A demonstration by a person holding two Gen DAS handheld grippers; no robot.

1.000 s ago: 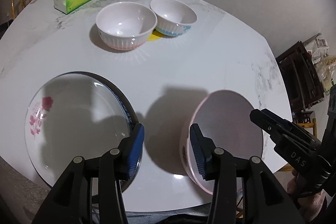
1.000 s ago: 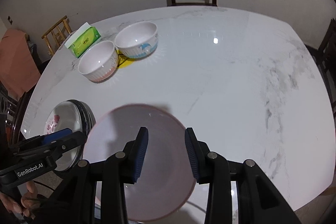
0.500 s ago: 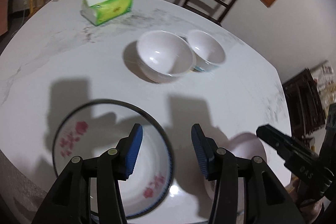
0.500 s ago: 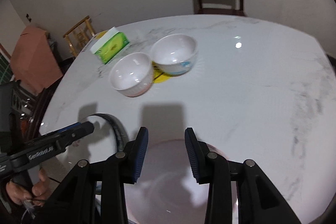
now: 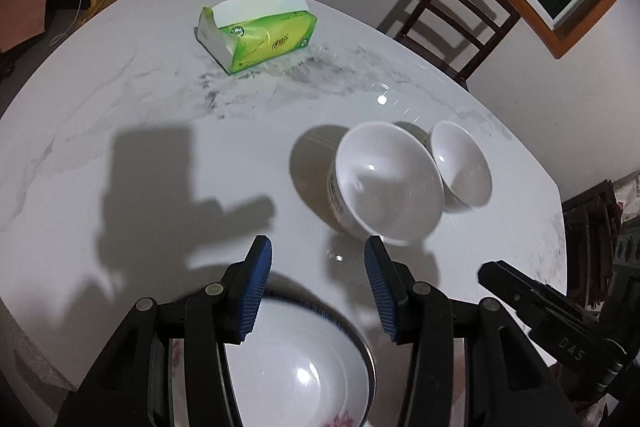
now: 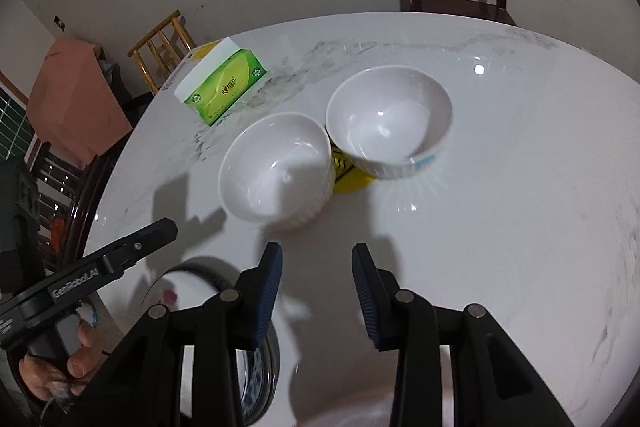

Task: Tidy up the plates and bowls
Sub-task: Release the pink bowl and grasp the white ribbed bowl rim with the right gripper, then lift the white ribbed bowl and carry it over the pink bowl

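Bowls, one ribbed [image 6: 276, 171] and one blue-marked [image 6: 390, 121], sit touching mid-table beyond both grippers. The left gripper [image 5: 316, 291] and right gripper [image 6: 316, 295] hang parted, grasping nothing. Gripping one bowl's rim carelessly could knock its neighbour or tip it.

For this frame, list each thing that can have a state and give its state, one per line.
Left gripper: open, fingers empty.
Right gripper: open, fingers empty.
Near bowl: upright, empty, on the table.
Far bowl: upright, empty, beside the near bowl.
Flowered plate: flat on the table, empty.
Tissue pack: opened, a sheet standing up.
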